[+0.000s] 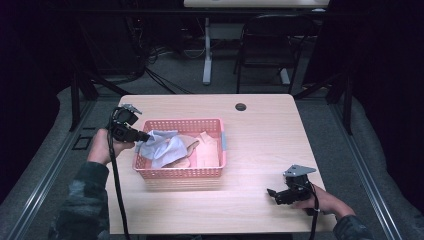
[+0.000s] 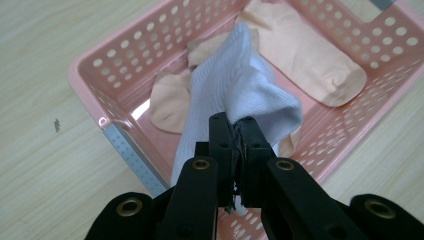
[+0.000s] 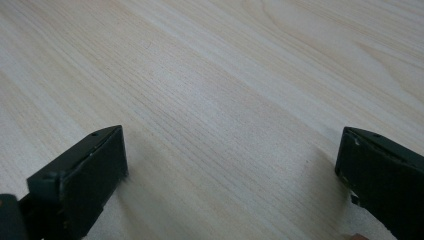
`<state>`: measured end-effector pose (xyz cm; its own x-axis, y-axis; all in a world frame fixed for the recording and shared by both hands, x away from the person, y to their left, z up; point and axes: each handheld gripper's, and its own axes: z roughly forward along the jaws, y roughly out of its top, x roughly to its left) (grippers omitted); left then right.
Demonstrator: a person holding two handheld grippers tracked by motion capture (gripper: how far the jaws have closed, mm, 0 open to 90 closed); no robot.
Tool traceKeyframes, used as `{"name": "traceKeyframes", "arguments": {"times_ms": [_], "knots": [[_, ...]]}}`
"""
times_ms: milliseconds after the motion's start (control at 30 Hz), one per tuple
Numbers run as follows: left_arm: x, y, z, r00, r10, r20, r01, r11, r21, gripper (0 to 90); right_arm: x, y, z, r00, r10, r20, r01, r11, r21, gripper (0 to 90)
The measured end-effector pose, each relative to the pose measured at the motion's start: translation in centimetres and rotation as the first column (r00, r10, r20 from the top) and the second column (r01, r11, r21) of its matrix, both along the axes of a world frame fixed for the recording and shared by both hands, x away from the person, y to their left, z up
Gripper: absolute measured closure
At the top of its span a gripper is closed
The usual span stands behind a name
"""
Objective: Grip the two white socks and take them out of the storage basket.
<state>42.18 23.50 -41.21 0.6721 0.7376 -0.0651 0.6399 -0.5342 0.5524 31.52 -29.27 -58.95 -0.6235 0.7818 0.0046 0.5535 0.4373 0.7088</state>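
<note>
- Because the pale blue sock (image 2: 235, 85) hangs from the left claw (image 2: 236, 127) with most of its length draped down into the pink basket (image 2: 95, 85) just beyond the tips, I judge the main risk to be the cloth dragging over the rim and tugging the light basket across the surface (image 1: 260, 145).
- Should the nip on the knit edge be shallow, as it looks in the left gripper view, the sock could slide free and drop back among the peach socks (image 2: 310, 55) under it.
- Where the blue cloth lies over a peach sock, that one might get carried along.
- Left claw: jaws together, clamped on the sock's edge.
- Right claw (image 1: 274, 194): jaws wide apart, holding nothing, resting low over bare wood, well away from the basket.
</note>
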Motion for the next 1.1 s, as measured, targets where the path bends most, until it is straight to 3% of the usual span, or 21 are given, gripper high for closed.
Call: {"name": "traceKeyframes", "arguments": {"times_ms": [333, 600, 1100], "knots": [[0.2, -0.5, 3.3, 0.9992, -0.014, 0.038, 0.013, 0.9997, 0.019, 87.0, 0.0, 0.0, 0.0, 1.0000, 0.002, -0.002, -0.002, 1.000, -0.006, 0.0], [0.1, -0.5, 4.7, 0.9982, -0.018, 0.056, 0.017, 0.9995, 0.026, 87.0, 0.0, 0.0, 0.0, 1.0000, 0.002, -0.002, -0.002, 1.000, -0.010, 0.0], [-0.7, 1.8, 7.3, 0.9947, 0.033, 0.097, -0.036, 0.9991, 0.022, 87.0, 0.0, 0.0, 0.0, 1.0000, 0.002, -0.002, -0.002, 1.000, -0.010, 0.0]]}}
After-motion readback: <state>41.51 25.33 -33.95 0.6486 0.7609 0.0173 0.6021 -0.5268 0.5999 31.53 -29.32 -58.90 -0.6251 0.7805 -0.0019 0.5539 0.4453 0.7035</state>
